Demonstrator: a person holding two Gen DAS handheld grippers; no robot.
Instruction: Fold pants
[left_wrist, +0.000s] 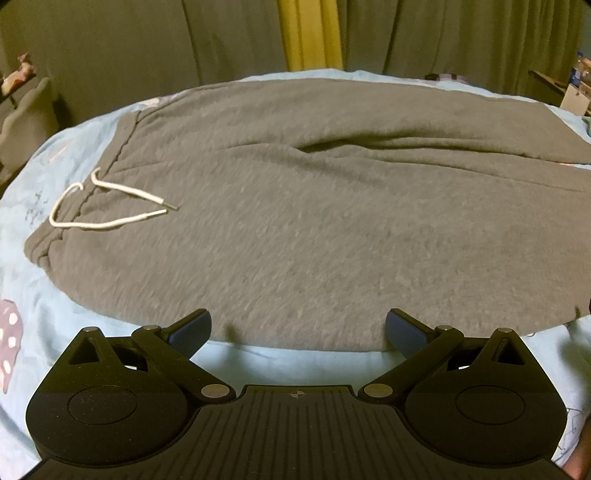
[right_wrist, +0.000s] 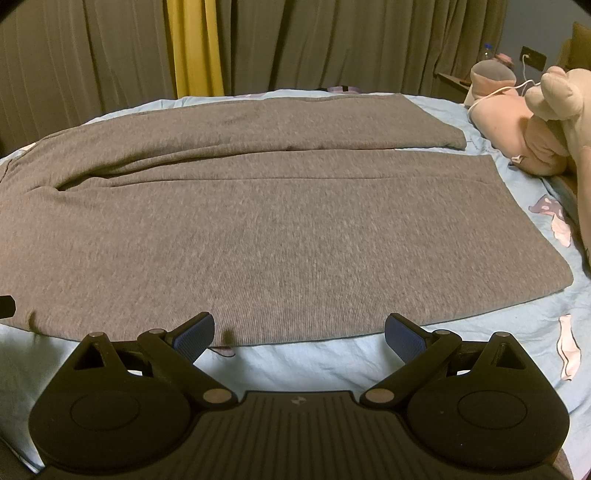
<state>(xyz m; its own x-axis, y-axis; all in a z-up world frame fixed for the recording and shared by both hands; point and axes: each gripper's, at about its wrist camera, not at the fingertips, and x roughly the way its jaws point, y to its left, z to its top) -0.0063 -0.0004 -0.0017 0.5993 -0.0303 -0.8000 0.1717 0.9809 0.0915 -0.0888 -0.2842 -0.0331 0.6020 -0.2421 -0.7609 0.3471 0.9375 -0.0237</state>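
Grey sweatpants (left_wrist: 295, 221) lie spread flat on a light blue bedsheet (left_wrist: 280, 363), waistband to the left with a white drawstring (left_wrist: 110, 210). The right wrist view shows the two legs (right_wrist: 280, 229) side by side, their cuffs to the right. My left gripper (left_wrist: 298, 328) is open and empty, just short of the near edge of the pants at the hip. My right gripper (right_wrist: 299, 330) is open and empty, just short of the near edge of the near leg.
Pink plush toys (right_wrist: 535, 122) lie on the bed past the leg cuffs at right. Olive and yellow curtains (right_wrist: 192, 48) hang behind the bed. A nightstand with a bottle (right_wrist: 487, 51) stands at the far right. A dark chair (left_wrist: 29, 118) stands at far left.
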